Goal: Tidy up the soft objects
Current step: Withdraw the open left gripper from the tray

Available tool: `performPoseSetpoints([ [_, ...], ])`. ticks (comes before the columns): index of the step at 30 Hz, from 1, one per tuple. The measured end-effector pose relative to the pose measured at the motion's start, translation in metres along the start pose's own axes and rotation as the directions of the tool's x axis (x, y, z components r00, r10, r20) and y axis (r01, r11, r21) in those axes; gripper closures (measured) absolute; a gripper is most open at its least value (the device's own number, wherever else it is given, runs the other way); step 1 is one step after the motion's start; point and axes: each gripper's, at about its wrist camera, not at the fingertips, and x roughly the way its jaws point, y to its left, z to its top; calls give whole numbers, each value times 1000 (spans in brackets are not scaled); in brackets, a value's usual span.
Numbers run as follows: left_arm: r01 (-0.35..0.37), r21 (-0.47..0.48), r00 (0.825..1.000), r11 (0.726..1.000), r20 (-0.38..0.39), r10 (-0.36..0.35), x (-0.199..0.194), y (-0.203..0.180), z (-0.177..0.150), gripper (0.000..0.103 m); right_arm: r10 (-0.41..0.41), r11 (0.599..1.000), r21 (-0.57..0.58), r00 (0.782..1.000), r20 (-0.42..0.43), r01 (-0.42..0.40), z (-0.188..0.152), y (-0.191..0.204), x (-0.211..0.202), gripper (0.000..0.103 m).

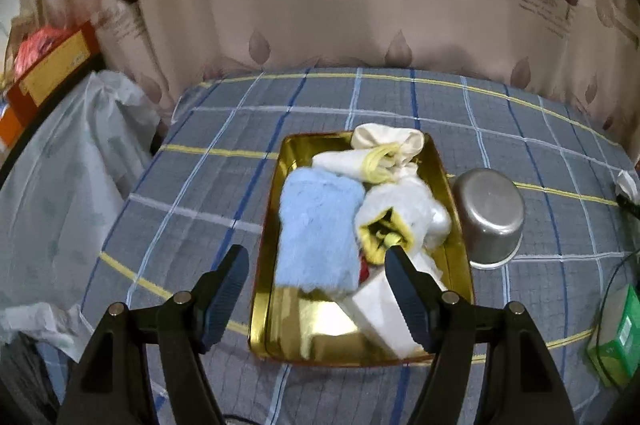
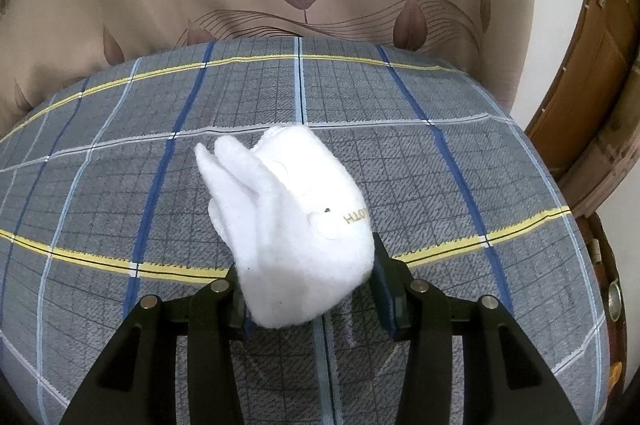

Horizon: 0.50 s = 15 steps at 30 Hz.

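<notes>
1. Tray (image 1: 276, 209), gold, on plaid sheet (image 1: 200, 185): only my left view shows it, holding blue towel (image 1: 320, 233) and white bundles; left gripper (image 1: 316, 257) gapes wide, empty.
2. Plush tooth (image 2: 296, 225), white: only my right view shows it, pinched between right gripper (image 2: 308, 289) fingers above the sheet.

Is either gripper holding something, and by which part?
The right gripper holds the white plush toy by its wide near end. The left gripper is open, holding nothing.
</notes>
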Motion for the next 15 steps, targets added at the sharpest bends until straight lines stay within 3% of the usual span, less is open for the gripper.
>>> performPoseSetpoints([
  [7, -4, -102, 1000, 995, -25, 2, -1, 33, -15, 31, -10, 1000, -15, 1000, 3, 11, -1, 1, -1, 63],
  [15, -29, -151, 999, 988, -35, 24, -2, 49, -25, 31, -3, 1000, -31, 1000, 7, 3, 0, 4, -2, 74],
])
